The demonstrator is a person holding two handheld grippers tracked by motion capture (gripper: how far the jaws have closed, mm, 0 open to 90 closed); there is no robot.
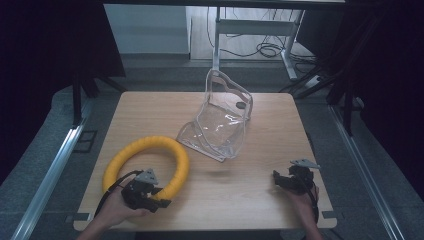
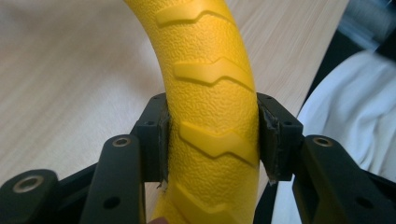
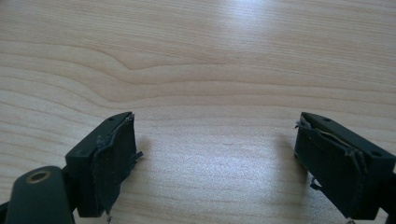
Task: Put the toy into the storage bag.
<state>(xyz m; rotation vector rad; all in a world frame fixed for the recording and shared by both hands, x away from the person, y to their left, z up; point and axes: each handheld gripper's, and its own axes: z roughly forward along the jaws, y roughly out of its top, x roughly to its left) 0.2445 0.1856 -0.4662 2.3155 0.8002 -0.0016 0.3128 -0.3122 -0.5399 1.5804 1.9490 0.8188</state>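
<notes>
A yellow ring [image 1: 150,162] with a raised tread pattern lies on the wooden table [image 1: 240,195] at the front left. My left gripper [image 1: 159,202] is shut on the ring's near right part; in the left gripper view both pads press the yellow ring [image 2: 212,107] from either side, midway at my left gripper [image 2: 212,140]. A clear plastic pouch [image 1: 220,120] stands open-mouthed at the table's middle back. My right gripper [image 1: 278,179] rests open at the front right, with bare wood between the jaws of my right gripper [image 3: 215,158].
The table's near edge runs just behind both hands. A metal rail [image 1: 50,175] lies along the floor on the left and another on the right. A desk frame with cables [image 1: 270,47] stands beyond the far edge. White cloth [image 2: 355,107] shows past the table edge.
</notes>
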